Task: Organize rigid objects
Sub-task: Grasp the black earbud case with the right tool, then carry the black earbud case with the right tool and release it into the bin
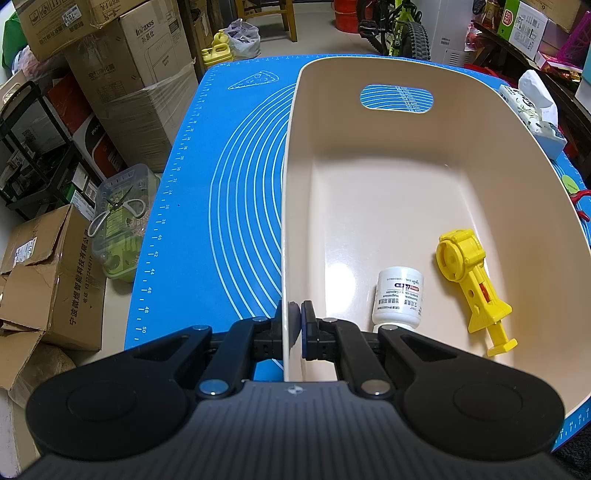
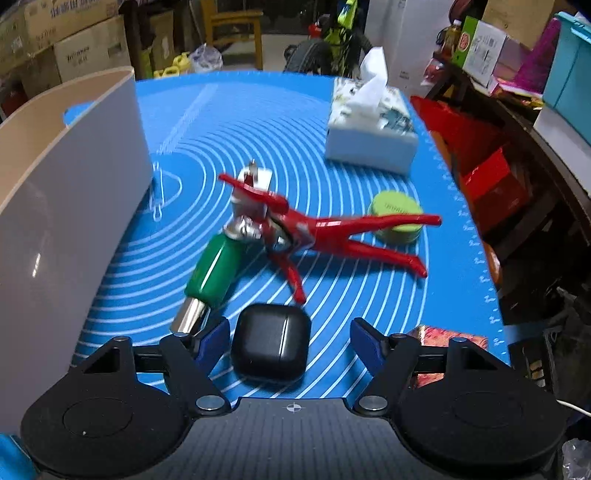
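My left gripper (image 1: 293,325) is shut on the left wall of a cream plastic bin (image 1: 369,206) that stands on the blue mat (image 1: 221,206). A white pill bottle (image 1: 397,299) and a yellow plastic toy (image 1: 471,280) lie in the bin. My right gripper (image 2: 290,338) is open, its fingers on either side of a black earbud case (image 2: 271,343) on the mat. Just beyond lie a green-handled tool (image 2: 214,269), a red action figure (image 2: 314,229) and a small green tin (image 2: 397,216). The bin's outer wall (image 2: 66,206) is on the left in the right wrist view.
A tissue box (image 2: 371,129) stands at the mat's far right. A patterned red packet (image 2: 448,339) lies by my right finger. Cardboard boxes (image 1: 122,74) and a clear container (image 1: 118,221) sit left of the table; a bicycle (image 1: 399,29) and shelves stand behind.
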`<state>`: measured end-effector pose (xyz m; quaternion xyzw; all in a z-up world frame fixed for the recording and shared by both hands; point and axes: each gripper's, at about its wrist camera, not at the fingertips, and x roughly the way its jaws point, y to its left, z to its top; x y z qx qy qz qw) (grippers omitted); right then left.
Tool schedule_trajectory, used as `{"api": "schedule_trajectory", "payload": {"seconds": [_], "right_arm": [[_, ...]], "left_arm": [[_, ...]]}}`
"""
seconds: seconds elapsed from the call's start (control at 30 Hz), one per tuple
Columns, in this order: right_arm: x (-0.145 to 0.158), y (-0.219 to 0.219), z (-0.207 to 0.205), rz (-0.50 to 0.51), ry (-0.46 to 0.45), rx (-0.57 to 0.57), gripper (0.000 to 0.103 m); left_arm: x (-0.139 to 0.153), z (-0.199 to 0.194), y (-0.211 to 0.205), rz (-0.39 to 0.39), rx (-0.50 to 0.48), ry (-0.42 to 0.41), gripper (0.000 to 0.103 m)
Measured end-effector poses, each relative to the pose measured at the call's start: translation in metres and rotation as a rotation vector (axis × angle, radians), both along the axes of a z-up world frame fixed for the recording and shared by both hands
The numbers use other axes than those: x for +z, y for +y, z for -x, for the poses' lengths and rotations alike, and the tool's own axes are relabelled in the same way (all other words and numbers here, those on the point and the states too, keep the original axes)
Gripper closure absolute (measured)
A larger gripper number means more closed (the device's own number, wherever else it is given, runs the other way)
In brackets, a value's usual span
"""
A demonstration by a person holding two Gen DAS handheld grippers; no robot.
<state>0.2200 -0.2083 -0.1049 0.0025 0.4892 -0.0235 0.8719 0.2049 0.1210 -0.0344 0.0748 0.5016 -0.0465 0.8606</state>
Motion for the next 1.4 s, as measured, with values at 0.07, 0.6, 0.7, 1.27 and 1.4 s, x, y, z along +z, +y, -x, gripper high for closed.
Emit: {"api": "schedule_trajectory", "payload": {"seconds": [0.07,0.6,0.7,1.27,1.4], "right_arm": [[-0.003,0.0,0.0,-0.013,0.004,-0.002,0.034],[0.016,-0.003,0.003,-0.03,-0.03,-0.043,0.053],[0.032,-0.003,0.009,-0.019,-0.087,-0.063,0.053],[0.111,0.046,0.025,-0.1,-0.424,-0.041,0.053],[0.123,0.069,0.027,-0.14,-0.486,-0.009,0.053]], "left_arm": [[0.0,0.0,0.0,0.0,0.0,0.0,0.095],[0.0,0.0,0.0,0.0,0.0,0.0,0.095],[0.0,0.0,0.0,-0.001,0.0,0.001,0.095],[0.001,0.001,0.0,0.002,0.001,0.002,0.095],[0.001,0.001,0.0,0.002,0.003,0.003,0.095]]}}
